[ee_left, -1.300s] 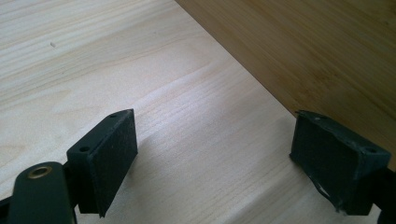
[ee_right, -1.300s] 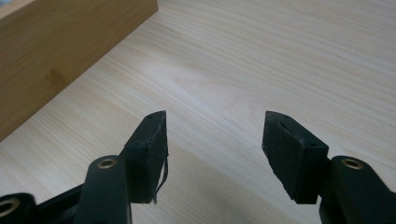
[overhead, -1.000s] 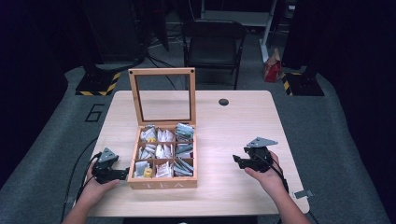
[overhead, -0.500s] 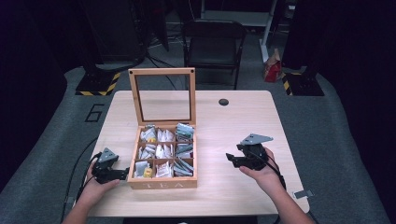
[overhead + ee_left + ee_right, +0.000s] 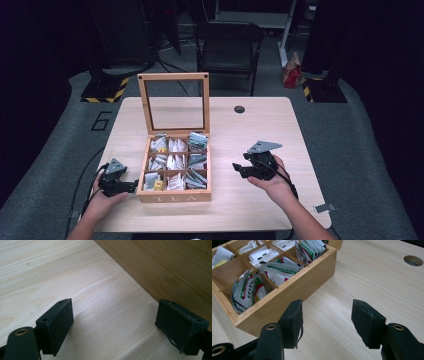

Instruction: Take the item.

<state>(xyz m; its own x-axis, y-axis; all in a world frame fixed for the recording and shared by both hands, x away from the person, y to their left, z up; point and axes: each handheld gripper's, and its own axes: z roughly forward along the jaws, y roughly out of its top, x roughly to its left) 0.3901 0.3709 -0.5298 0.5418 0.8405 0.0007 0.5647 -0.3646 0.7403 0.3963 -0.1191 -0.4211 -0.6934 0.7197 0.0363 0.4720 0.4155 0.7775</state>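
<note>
Table [image 5: 260, 125] (pale wood), tea box [image 5: 175, 196] lid upright

A pale wooden table [image 5: 260, 130] carries a wooden tea box [image 5: 175, 192] left of centre, its glass-paned lid [image 5: 174, 102] standing open at the far side and its nine compartments filled with tea bags [image 5: 175, 162]. The left gripper [image 5: 131, 186], held in a hand at the near left, rests just beside the box's left wall, while the right gripper [image 5: 238, 169] is held above the table to the right of the box, pointing toward it. A round hole [image 5: 239, 109] lies in the far tabletop, and a black chair [image 5: 227, 47] stands beyond the table.
</note>
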